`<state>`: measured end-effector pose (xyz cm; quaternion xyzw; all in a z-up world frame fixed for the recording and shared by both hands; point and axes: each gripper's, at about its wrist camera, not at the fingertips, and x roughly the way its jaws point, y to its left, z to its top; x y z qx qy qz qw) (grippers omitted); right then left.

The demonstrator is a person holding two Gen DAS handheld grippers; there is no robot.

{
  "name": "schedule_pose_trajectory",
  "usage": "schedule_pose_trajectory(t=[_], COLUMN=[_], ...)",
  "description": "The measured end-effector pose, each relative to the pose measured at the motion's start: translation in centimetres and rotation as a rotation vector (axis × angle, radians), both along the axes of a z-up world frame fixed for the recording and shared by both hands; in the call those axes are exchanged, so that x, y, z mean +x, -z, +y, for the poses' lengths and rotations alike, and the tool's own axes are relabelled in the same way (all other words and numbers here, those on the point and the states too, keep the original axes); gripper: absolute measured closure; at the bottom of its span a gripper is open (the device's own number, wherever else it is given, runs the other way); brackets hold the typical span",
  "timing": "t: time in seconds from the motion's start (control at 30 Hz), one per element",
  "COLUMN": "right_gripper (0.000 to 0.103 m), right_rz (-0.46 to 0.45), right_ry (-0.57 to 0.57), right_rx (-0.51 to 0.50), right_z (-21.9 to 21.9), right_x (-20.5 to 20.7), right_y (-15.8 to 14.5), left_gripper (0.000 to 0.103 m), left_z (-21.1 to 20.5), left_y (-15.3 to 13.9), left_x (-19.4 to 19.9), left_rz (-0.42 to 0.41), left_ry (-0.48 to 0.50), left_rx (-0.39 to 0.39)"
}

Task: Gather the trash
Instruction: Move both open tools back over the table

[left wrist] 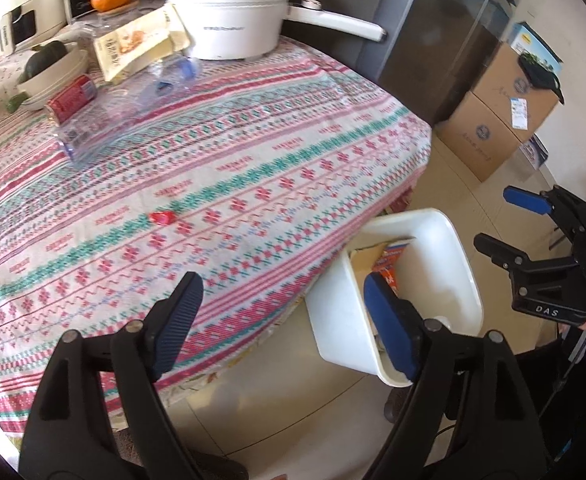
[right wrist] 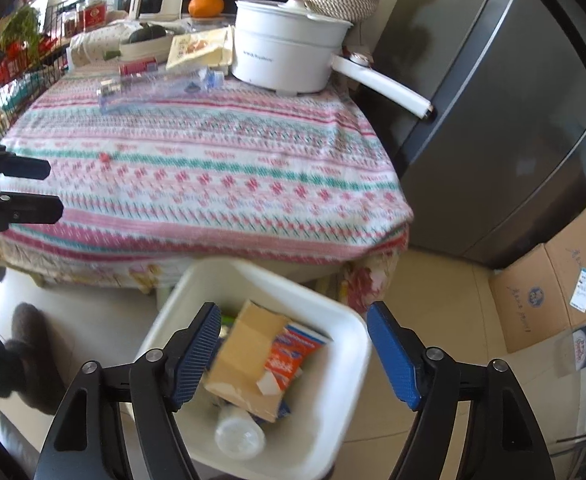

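While both hand-held grippers hang above the floor at the edge of the surface, the task appears partly complete. The white rectangular plastic bin on the tiled floor already holds several items: a brown cardboard box with a flap open, an orange-and-white printed carton against it, and a clear plastic cup at the near end. Other contents beneath are too hidden to identify.

The left hand-held gripper is released, its jaws spread wide with nothing between them; 1 blue pad overlaps the bin rim in the left wrist view. The right hand-held gripper is likewise released and empty, positioned directly above the bin opening.

Remaining trash, by judgement, lies on the surface covered by the pink, white and green patterned cloth:
- 1 small red wrapper scrap, near the middle of the cloth.
- 1 crushed clear plastic bottle with a blue label, lying flat toward the far side.
- 1 red cylindrical can, on its side just beyond the bottle.
- 1 cream-coloured printed snack bag, beside the white electric pot with a long handle.

The pot and the cream bowl holding a dark green vegetable appear to be non-trash. All remaining items are well apart from the bin.
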<state>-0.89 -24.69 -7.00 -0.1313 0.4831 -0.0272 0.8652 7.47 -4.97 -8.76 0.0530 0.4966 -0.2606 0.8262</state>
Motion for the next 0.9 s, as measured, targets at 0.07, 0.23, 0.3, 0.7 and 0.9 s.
schedule_pose_trajectory(t=[0.07,0.23,0.3,0.7,0.9], right_gripper=[0.024,0.019,0.019,0.018,0.018], right_rz=[-0.005,-0.021,-0.027,0.006,0.045], right_ry=[-0.005,-0.023,-0.031,-0.021,-0.031], right_rx=[0.019,0.061,0.067,0.164,0.136], right_z=[0.7,2.8,3.7,6.5,6.8], right_x=[0.8,3.0,3.8,10.1,12.2], right_y=[-0.4,-1.4,-1.7,-0.5,1.0], left_gripper=[0.02,0.019,0.019,0.019,0.019], left_z=[0.9,3.2,4.2,4.7,2.2], left_y=[-0.4,-1.3,-1.5,-0.8,1.5], left_x=[0.8,2.8,3.9,14.1,21.0], left_rz=[-0.002,-0.021,-0.035,-0.121,-0.12], left_ry=[-0.029,-0.099,-0.123,0.006,0.126], left_rx=[-0.001,-0.004,0.005,0.228,0.343])
